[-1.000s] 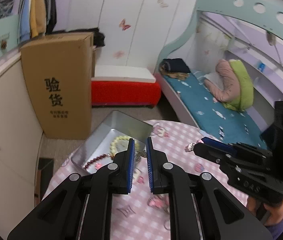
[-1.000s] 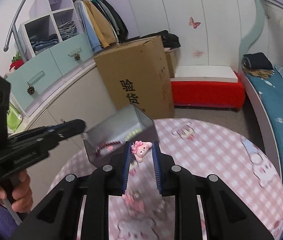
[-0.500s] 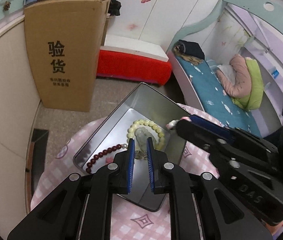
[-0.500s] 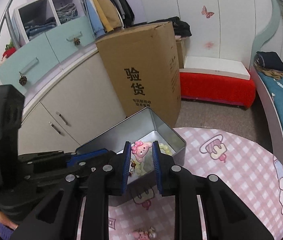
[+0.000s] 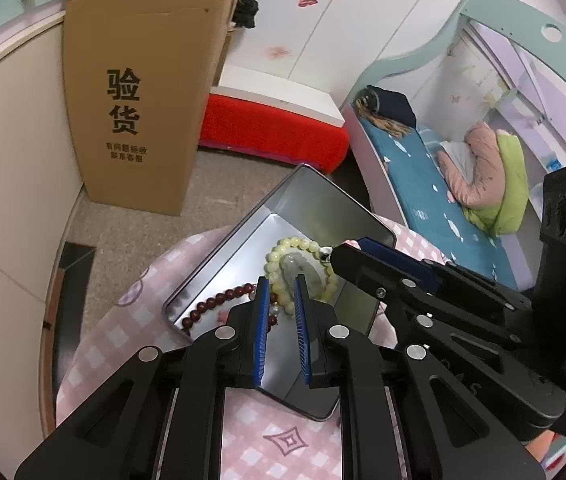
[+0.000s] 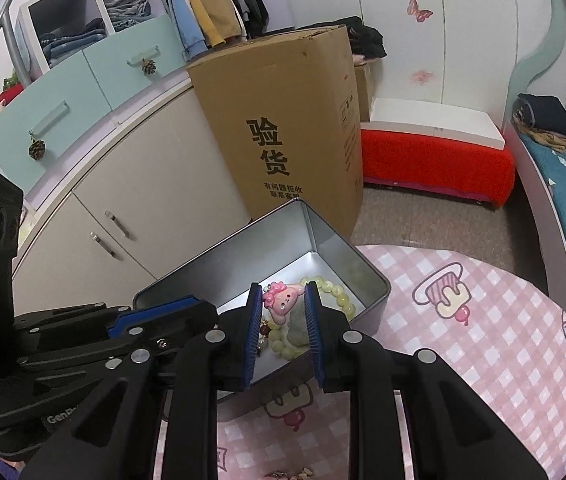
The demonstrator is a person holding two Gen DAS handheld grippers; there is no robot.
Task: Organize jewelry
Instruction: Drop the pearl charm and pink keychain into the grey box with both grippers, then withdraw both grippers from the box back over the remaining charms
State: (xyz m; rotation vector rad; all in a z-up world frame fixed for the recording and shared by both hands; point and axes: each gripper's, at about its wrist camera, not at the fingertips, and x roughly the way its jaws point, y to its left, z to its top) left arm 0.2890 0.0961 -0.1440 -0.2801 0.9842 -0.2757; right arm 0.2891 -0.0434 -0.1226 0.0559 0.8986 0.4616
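Tin [image 5: 323,204] sits on table [image 5: 283,444], far-left part. In it: bead bracelet [image 5: 303,245] at right, darker bead string [image 5: 219,300] left. Cardboard box [image 6: 283,128] on floor behind tin; bed [image 5: 443,200] far right.

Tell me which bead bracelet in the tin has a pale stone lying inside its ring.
The pale yellow-green bead bracelet, toward the metal tin's far end, rings the pale stone. The dark red bead bracelet does not.

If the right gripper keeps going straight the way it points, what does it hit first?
Probably the pale green bead bracelet and the pale stone piece lying in the metal tin. The right gripper already holds a pink cartoon charm; depth is uncertain.
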